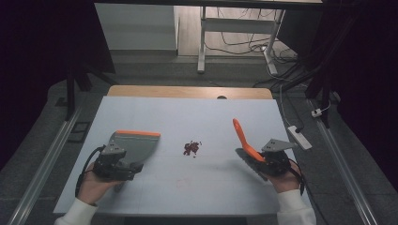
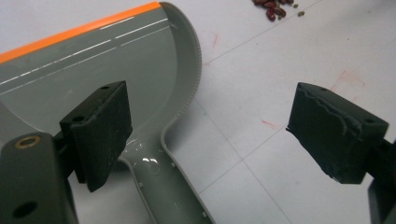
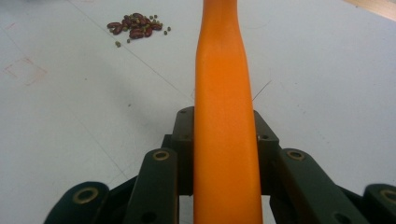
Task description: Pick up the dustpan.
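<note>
A grey dustpan (image 1: 135,143) with an orange front lip lies flat on the white tabletop (image 1: 197,187) at the left. My left gripper (image 1: 126,168) hovers at its handle. In the left gripper view the handle (image 2: 156,184) lies below and between the pads (image 2: 95,135), which stand wide apart and press on nothing. At the right, my right gripper (image 1: 264,161) is shut on an orange brush handle (image 3: 224,116) that slants up and away from it. A small heap of dark red beans (image 1: 191,148) (image 3: 135,25) (image 2: 273,8) lies at the table's middle, between the two tools.
Faint red marks stain the tabletop near the beans. A wooden strip (image 1: 187,91) edges the far side. A white power strip (image 1: 299,137) lies on the floor to the right, and desk legs with cables stand beyond the table.
</note>
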`<action>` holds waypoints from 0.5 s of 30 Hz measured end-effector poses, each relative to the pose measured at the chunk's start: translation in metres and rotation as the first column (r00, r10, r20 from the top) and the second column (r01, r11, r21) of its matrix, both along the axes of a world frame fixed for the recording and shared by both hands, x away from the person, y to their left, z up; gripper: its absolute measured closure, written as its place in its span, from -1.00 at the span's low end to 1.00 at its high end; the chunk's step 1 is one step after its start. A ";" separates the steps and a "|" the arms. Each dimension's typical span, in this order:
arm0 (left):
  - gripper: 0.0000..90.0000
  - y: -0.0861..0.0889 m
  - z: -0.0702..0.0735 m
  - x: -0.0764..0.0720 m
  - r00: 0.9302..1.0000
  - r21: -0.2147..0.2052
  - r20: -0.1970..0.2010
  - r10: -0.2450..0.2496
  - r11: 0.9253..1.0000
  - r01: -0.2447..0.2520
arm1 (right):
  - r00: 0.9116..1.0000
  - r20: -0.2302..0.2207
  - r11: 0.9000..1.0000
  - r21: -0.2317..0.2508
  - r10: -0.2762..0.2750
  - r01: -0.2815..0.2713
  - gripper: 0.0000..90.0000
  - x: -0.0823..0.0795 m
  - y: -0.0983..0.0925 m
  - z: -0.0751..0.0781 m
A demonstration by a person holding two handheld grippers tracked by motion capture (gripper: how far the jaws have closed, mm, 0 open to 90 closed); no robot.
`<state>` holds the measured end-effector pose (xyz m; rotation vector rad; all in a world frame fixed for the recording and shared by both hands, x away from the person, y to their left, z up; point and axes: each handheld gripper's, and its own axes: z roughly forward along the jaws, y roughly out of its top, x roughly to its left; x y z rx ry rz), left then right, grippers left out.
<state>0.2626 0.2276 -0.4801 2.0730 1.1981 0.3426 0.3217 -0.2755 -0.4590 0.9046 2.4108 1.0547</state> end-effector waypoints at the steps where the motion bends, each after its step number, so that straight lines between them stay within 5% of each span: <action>1: -0.71 -0.001 0.002 0.000 1.000 -0.003 0.000 0.010 1.000 -0.010 | 1.000 -0.001 1.000 -0.003 0.000 0.000 0.56 0.000 0.000 0.000; 12: -0.73 -0.008 0.012 -0.001 0.998 0.001 -0.045 0.045 0.999 -0.045 | 1.000 -0.011 1.000 0.015 0.016 -0.016 0.56 0.002 0.001 -0.002; 15: -0.71 -0.005 0.013 -0.001 0.991 0.001 -0.078 0.112 0.994 -0.112 | 1.000 -0.008 1.000 0.016 0.018 -0.018 0.56 0.003 0.001 -0.001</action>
